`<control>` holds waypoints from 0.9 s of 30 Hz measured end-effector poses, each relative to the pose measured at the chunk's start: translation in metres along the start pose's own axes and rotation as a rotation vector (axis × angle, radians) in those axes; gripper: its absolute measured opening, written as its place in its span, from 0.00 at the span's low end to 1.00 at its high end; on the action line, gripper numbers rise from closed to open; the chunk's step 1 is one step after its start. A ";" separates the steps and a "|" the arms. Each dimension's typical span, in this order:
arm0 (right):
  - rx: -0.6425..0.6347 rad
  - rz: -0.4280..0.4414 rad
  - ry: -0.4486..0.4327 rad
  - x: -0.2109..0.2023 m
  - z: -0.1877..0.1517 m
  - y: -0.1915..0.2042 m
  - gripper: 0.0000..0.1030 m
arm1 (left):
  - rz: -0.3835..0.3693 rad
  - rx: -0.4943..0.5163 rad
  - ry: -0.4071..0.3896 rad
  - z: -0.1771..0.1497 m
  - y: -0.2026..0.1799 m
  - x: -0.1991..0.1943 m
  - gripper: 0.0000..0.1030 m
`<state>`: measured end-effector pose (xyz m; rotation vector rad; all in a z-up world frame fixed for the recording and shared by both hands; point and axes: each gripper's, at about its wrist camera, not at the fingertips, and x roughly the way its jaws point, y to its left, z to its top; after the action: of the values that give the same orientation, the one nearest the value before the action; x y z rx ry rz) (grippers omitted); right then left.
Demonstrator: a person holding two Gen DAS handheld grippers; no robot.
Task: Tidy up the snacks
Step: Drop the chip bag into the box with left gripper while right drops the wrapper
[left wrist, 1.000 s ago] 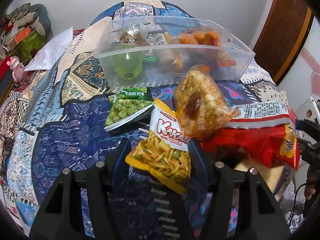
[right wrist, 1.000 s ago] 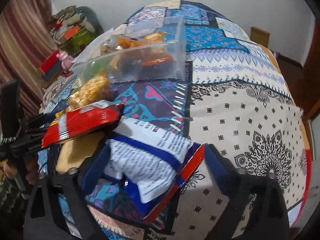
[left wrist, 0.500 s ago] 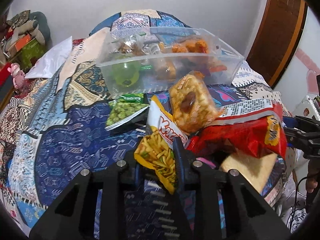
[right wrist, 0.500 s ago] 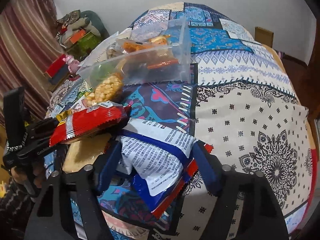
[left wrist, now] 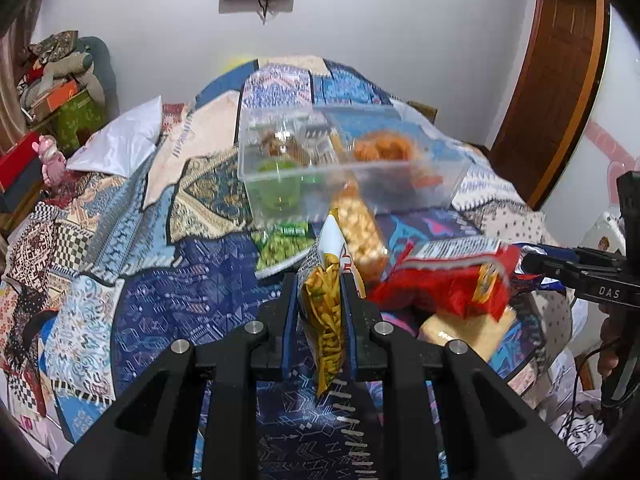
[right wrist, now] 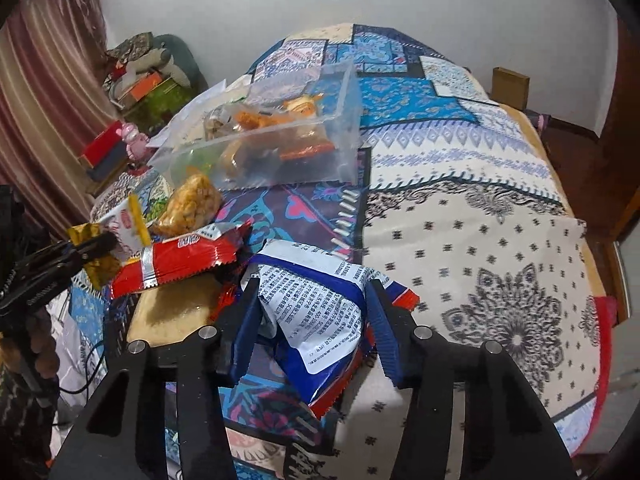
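Observation:
My left gripper (left wrist: 319, 280) is shut on a yellow snack packet (left wrist: 326, 312) and holds it above the bed; it also shows in the right wrist view (right wrist: 100, 248). My right gripper (right wrist: 312, 292) is shut on a blue and white snack bag (right wrist: 316, 312). A clear plastic bin (left wrist: 344, 160) with several snacks inside sits further back; it also shows in the right wrist view (right wrist: 272, 136). A red packet (left wrist: 444, 280), a bag of puffed corn (left wrist: 362, 232), a green peas packet (left wrist: 282, 246) and a beige slab (left wrist: 464, 328) lie on the bed.
A patterned quilt (right wrist: 480, 240) covers the bed. A white pillow (left wrist: 120, 140) lies at the left. Boxes and a pink toy (left wrist: 50, 156) stand beside the bed on the left. A wooden door (left wrist: 560, 80) is at the right.
My left gripper closed on the yellow packet and lifted it. My right gripper closed on the blue and white bag and raised it slightly.

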<state>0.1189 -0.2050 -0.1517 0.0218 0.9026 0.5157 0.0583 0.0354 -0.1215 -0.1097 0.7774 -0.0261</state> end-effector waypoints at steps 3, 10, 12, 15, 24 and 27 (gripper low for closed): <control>0.005 -0.012 -0.027 -0.009 0.005 -0.003 0.46 | 0.004 0.000 -0.029 0.009 0.000 -0.007 0.19; -0.001 -0.017 -0.120 -0.030 0.033 0.001 0.46 | 0.014 0.005 -0.088 0.037 0.001 -0.015 0.19; -0.010 -0.014 -0.151 -0.035 0.043 0.005 0.46 | 0.013 0.004 -0.104 0.046 0.002 -0.015 0.19; -0.026 -0.009 -0.181 -0.036 0.056 0.013 0.46 | 0.015 0.002 -0.127 0.061 0.003 -0.013 0.19; -0.073 0.015 -0.244 -0.021 0.104 0.032 0.46 | 0.004 -0.010 -0.152 0.095 0.007 0.011 0.19; -0.080 0.020 -0.249 -0.011 0.117 0.035 0.46 | 0.001 -0.007 -0.144 0.105 0.009 0.026 0.19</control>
<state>0.1869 -0.1563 -0.0619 0.0220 0.6389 0.5543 0.1504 0.0519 -0.0668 -0.1170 0.6340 -0.0142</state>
